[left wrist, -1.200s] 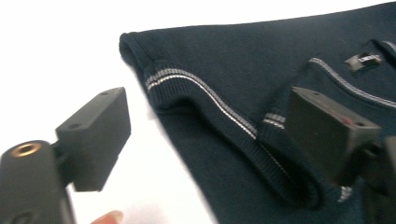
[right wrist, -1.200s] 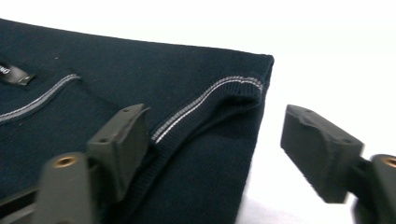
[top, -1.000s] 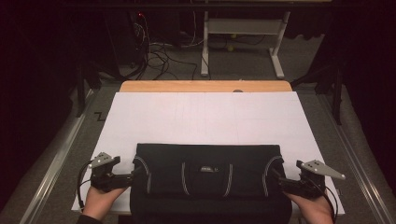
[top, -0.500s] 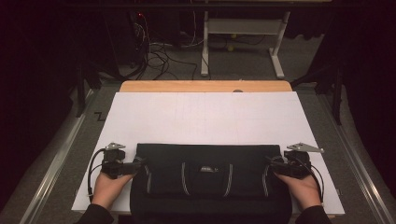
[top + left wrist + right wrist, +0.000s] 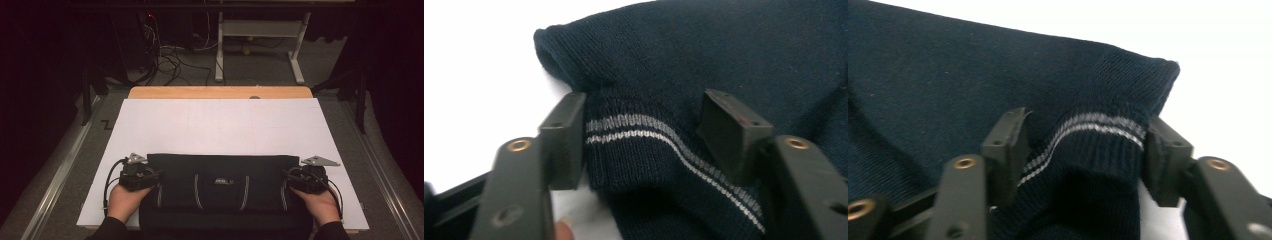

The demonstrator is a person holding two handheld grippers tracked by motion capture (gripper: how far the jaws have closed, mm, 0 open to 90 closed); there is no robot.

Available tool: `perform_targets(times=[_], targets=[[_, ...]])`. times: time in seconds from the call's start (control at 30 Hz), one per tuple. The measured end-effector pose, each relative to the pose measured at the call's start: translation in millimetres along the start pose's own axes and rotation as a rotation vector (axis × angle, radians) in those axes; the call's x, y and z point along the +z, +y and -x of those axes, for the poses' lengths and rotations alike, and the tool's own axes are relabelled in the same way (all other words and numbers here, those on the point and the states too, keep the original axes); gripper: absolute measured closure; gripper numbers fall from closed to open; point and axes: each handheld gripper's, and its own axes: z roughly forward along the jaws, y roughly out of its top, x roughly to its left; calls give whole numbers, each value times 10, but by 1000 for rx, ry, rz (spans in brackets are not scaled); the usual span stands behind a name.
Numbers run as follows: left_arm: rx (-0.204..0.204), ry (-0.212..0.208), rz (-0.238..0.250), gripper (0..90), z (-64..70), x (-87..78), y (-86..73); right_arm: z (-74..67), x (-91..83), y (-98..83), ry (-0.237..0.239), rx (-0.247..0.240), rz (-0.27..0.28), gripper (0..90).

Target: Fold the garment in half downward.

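A folded dark navy sweater point(image 5: 220, 187) lies flat at the near edge of the counter, on a white sheet point(image 5: 220, 125) that covers most of the top. Pale double stripes mark its ribbed cuffs point(image 5: 634, 127), which lie at the left and right ends of the fold.

The left gripper point(image 5: 145, 176) is at the sweater's left end. Its fingers point(image 5: 566, 137) have just been closing and now straddle the striped cuff: one touches the cuff's edge, the other sits on the knit, with a small gap showing.

The right gripper point(image 5: 295, 179) is at the right end. Its fingers point(image 5: 1008, 145) have also just been closing, and the bunched, striped cuff point(image 5: 1093, 145) sits pinched between them.

A strip of bare wooden counter point(image 5: 220, 92) shows beyond the sheet's far edge, with cables on the floor point(image 5: 170, 60) farther off.
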Motion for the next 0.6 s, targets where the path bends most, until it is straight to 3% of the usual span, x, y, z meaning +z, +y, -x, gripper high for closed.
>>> perform_targets(times=[0.37,0.6], targets=[[-53,-61,40,638,-15,9,-43,-51,10,-23,56,-8,17,754],[-70,-75,76,712,-26,-26,-57,-66,2,-34,55,-28,32,781]])
